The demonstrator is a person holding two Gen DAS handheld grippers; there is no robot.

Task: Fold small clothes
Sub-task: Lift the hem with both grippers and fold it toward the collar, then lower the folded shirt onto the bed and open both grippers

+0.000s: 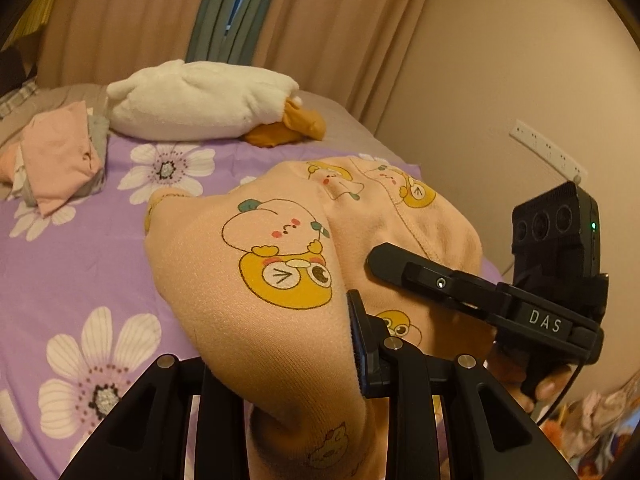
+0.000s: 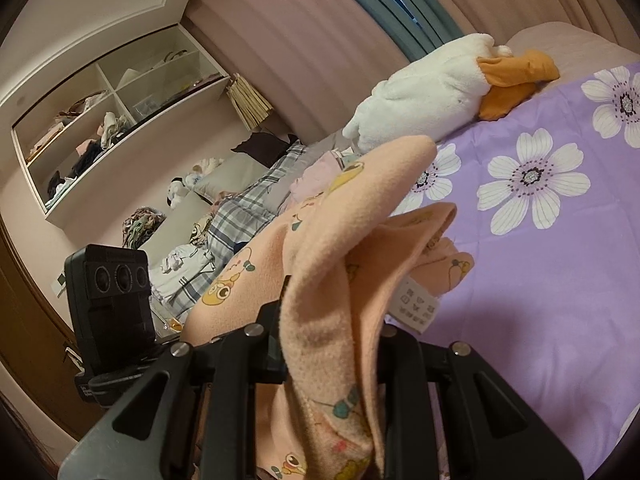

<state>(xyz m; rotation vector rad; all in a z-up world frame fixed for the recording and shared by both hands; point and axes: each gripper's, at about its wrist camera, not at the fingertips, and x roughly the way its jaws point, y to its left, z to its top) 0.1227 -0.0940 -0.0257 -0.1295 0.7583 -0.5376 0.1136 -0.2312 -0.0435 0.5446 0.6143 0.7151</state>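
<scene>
Clearly, from the left wrist view, your left gripper (image 1: 320,344) is clamped on the peach cartoon-print baby garment (image 1: 248,280), which hangs bunched above the purple floral bedsheet (image 1: 80,248). The right gripper (image 1: 404,270) comes in alongside and touches the same cloth. It looks light, soft and limp, so it will sag wherever unsupported.

From the right wrist view, your right gripper (image 2: 328,344) is closed on a thick fleecy fold of the garment (image 2: 332,248), with its care label (image 2: 416,308) dangling. Take hold at hems or corners, not mid-panel.
</scene>
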